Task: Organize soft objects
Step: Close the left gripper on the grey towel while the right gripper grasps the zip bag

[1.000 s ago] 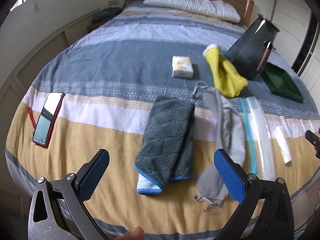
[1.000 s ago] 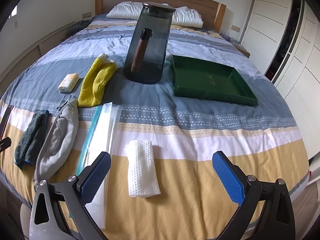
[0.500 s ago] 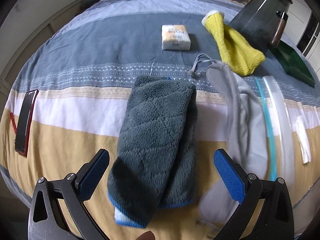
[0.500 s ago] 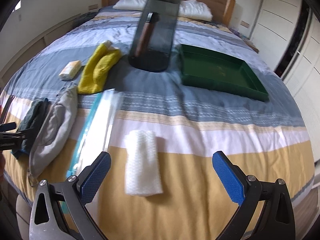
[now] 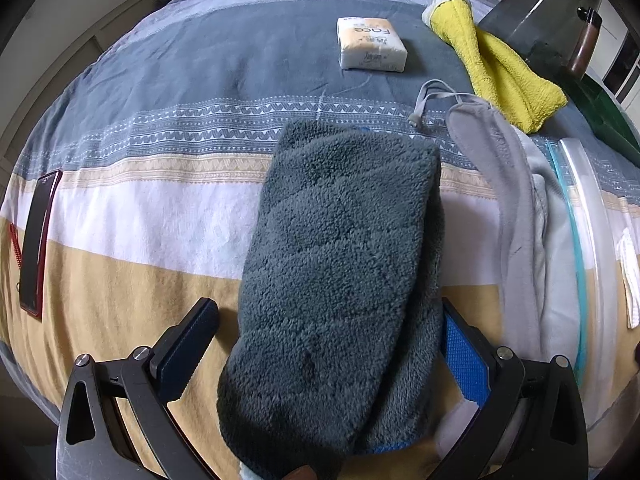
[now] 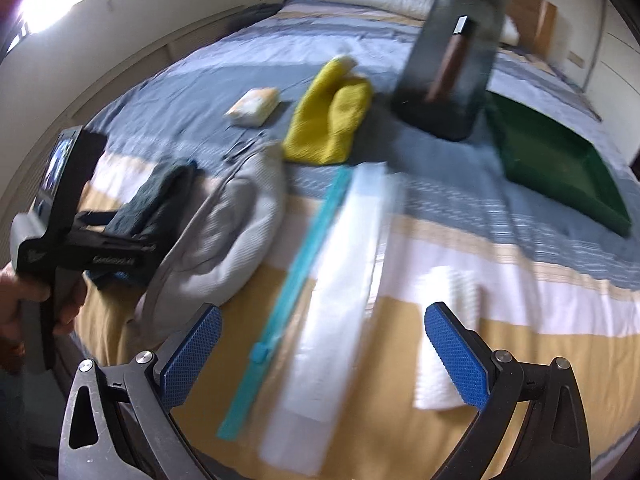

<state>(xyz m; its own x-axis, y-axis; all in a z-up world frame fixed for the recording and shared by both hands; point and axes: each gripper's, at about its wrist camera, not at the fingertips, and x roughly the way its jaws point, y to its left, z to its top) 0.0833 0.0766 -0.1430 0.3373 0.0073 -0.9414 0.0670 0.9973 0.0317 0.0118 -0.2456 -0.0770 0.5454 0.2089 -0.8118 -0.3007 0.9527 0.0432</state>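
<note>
A folded dark grey fluffy towel (image 5: 340, 264) lies on the striped bed and fills the left wrist view. My left gripper (image 5: 326, 350) is open, with one finger on each side of the towel's near end. A grey fabric pouch (image 5: 516, 200) lies just right of it, and a yellow cloth (image 5: 508, 72) lies farther back. My right gripper (image 6: 324, 356) is open, low over a clear zip bag (image 6: 348, 280) with a teal slider. A white cloth (image 6: 452, 320) lies by its right finger. In the blurred right wrist view, the left gripper (image 6: 120, 232) straddles the dark towel (image 6: 160, 196).
A tissue pack (image 5: 372, 44) sits behind the towel. A tall dark jar (image 6: 452, 60) and a green tray (image 6: 560, 172) stand at the back right. A red-cased phone (image 5: 36, 240) lies near the bed's left edge. A hand (image 6: 20, 292) holds the left gripper.
My left gripper has moved forward and down, so the dark towel now sits between its fingers. The right gripper has swung left and lower, from the white cloth to over the zip bag.
</note>
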